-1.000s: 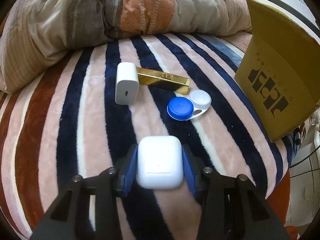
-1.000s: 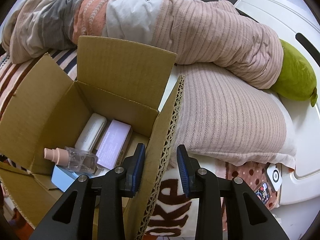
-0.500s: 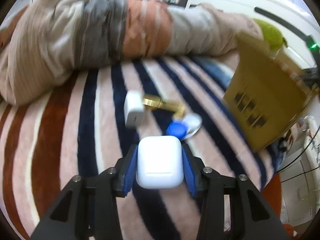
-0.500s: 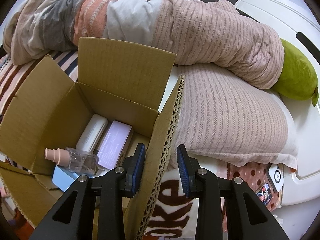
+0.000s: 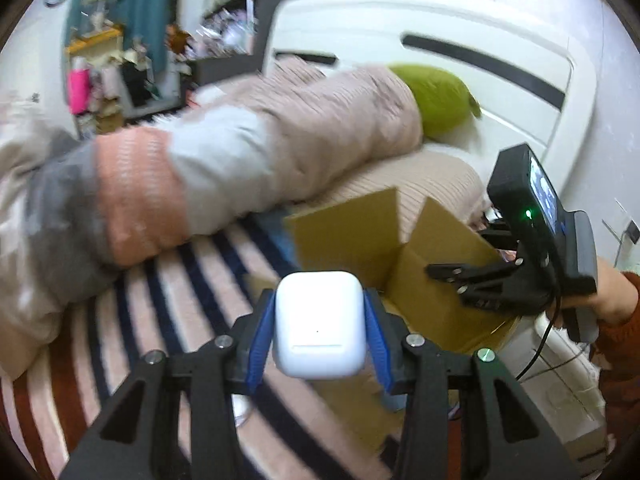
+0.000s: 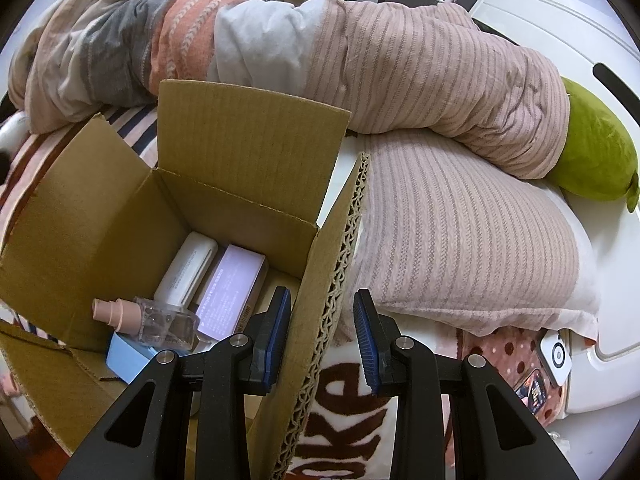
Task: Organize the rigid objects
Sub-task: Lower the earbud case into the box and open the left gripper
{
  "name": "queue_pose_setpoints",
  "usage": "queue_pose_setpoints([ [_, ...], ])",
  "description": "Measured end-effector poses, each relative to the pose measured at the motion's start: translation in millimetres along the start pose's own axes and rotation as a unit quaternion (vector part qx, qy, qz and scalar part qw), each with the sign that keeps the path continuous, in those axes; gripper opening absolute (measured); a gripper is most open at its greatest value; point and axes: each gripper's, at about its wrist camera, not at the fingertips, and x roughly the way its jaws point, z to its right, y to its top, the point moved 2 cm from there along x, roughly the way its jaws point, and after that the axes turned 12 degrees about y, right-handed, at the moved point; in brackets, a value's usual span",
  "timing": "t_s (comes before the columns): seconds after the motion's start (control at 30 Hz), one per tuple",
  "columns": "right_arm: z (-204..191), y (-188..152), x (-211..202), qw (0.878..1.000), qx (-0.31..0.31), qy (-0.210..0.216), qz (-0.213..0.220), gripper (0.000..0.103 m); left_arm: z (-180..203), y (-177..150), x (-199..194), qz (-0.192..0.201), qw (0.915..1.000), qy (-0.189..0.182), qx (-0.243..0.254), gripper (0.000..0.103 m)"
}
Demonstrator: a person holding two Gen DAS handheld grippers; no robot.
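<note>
My left gripper is shut on a white earbud case and holds it in the air above the striped blanket, just left of the open cardboard box. My right gripper straddles the box's right flap; a gap shows beside its right pad, so it stands open. It also appears in the left wrist view as the right gripper, held by a hand in a rust sleeve. Inside the box lie a white case, a lilac carton, a clear spray bottle and a light-blue item.
A bunched duvet runs along the back, with a ribbed pillow and a green plush to the right. The white headboard stands behind. A striped blanket covers the bed left of the box.
My left gripper has risen with the earbud case and swung right toward the box; the charger, gold bar and lens case have left its view. The right gripper has not moved.
</note>
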Motion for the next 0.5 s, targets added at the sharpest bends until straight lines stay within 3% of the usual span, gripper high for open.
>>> queue_pose_setpoints([
  [0.1,-1,0,-1,1.0,-0.003,0.002,0.003,0.027,24,8,26,-0.049,0.9984,-0.017,0.025,0.04],
  [0.23,1,0,-2,1.0,0.0,0.009,0.005,0.027,47,7,67,-0.121,0.9897,0.035,0.068,0.04],
  [0.3,2,0,-1,1.0,0.001,0.01,0.006,0.027,48,6,75,-0.132,0.9872,0.054,0.071,0.039],
  [0.5,4,1,0,1.0,0.004,0.019,0.008,0.027,43,9,72,-0.132,0.9881,0.05,0.061,0.04],
])
